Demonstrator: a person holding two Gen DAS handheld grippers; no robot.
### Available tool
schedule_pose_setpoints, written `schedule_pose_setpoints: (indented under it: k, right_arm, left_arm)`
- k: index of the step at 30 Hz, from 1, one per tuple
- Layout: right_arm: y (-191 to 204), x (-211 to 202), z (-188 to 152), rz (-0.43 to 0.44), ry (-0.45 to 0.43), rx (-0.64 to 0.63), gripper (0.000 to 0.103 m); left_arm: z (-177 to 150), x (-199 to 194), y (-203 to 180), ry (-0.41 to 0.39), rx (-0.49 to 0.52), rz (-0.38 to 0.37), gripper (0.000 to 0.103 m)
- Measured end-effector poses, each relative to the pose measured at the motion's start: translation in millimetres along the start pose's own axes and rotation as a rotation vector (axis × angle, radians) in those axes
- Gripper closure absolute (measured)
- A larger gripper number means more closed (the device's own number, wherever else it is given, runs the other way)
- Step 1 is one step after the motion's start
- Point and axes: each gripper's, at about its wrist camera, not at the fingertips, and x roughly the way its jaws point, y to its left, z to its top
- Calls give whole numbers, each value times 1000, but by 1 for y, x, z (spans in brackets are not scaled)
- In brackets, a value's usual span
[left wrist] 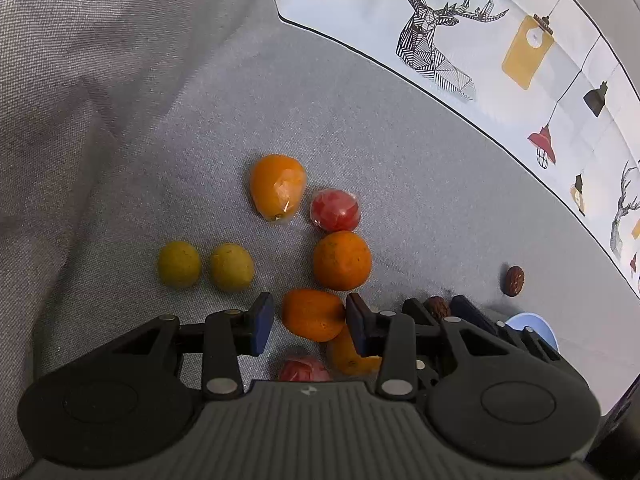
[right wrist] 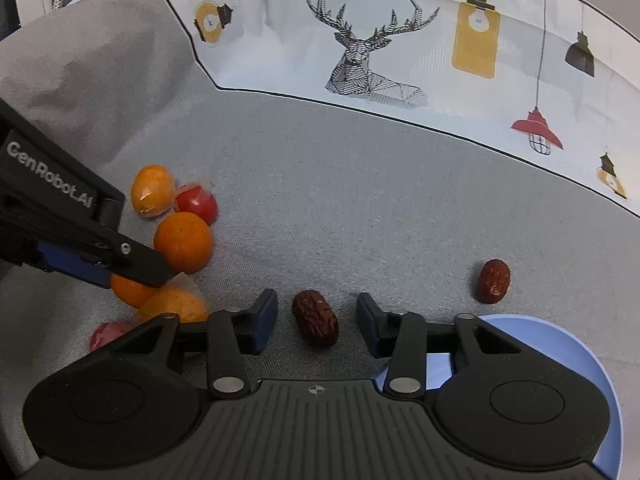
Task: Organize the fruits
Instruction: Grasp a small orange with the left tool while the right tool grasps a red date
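Fruits [left wrist: 342, 260] partly hidden behind left claw [left wrist: 310, 324].

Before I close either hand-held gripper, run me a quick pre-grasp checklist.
1. Red date sits between the right hand-held gripper pads: ok.
2. Right pads touching it: not ok, gaps on both sides.
3. Orange fruit between the left hand-held gripper pads: ok, though one pad looks against it.
4. Neighbouring fruit clear of the left pads: not ok, another orange piece crowds underneath.
5. Blue plate within view: ok.
6. Second date out of the way: ok.
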Motion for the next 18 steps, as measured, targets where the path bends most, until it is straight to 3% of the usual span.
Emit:
schedule_pose_setpoints:
  k: [1,3,18]
  right_arm:
    - [0,0,0,10,0,1,74]
    - [1,-2,0,16,-2,-4,79]
    - [-20,-56,11,101,-107,108,79]
  left_arm:
    - [0,0,-1,1,1,0,59]
    - [1,1,-1,3,1,0,59]
    - [-1,-6,-5,-11,53,-19,66]
